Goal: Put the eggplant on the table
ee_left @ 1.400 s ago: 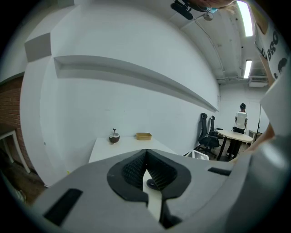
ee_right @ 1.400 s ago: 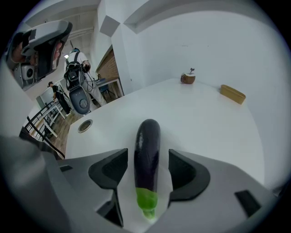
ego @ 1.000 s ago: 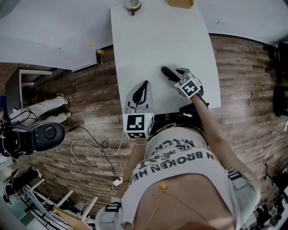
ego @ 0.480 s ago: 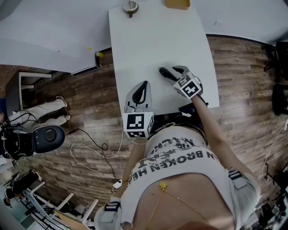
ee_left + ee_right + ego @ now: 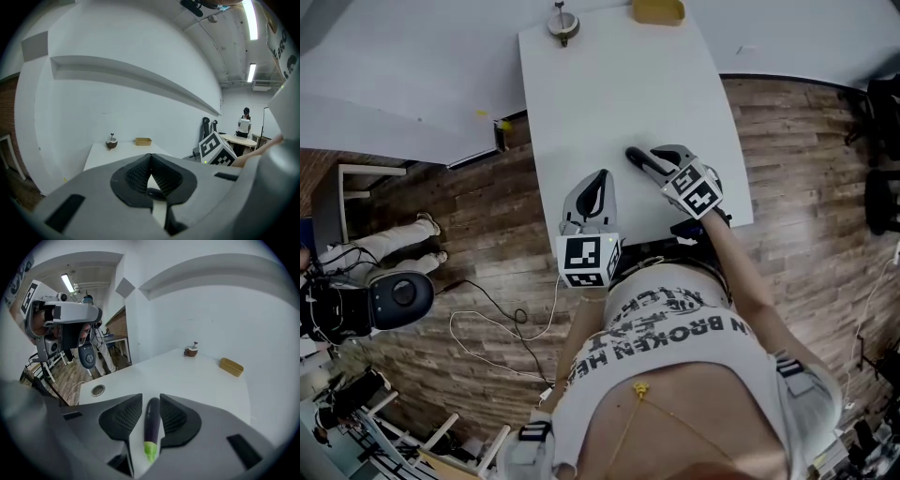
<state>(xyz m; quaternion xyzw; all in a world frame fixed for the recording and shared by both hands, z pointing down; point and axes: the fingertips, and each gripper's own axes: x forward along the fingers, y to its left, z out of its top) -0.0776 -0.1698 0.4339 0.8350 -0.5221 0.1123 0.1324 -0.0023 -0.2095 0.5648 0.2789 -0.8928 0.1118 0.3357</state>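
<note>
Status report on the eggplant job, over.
Left gripper shut, empty. Right gripper jaws just closed onto the eggplant at the table's near end. Brown pot and yellow tray far off, not in the way.

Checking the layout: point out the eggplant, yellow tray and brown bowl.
eggplant (image 5: 151, 420): right gripper view, purple body.
yellow tray (image 5: 230, 369): right gripper view, side wall.
brown bowl (image 5: 190, 352): right gripper view, its side.

The slim, dark purple eggplant had a green stem cap. It sat lengthwise in the right hand-held gripper, whose jaws had just closed on it.
</note>
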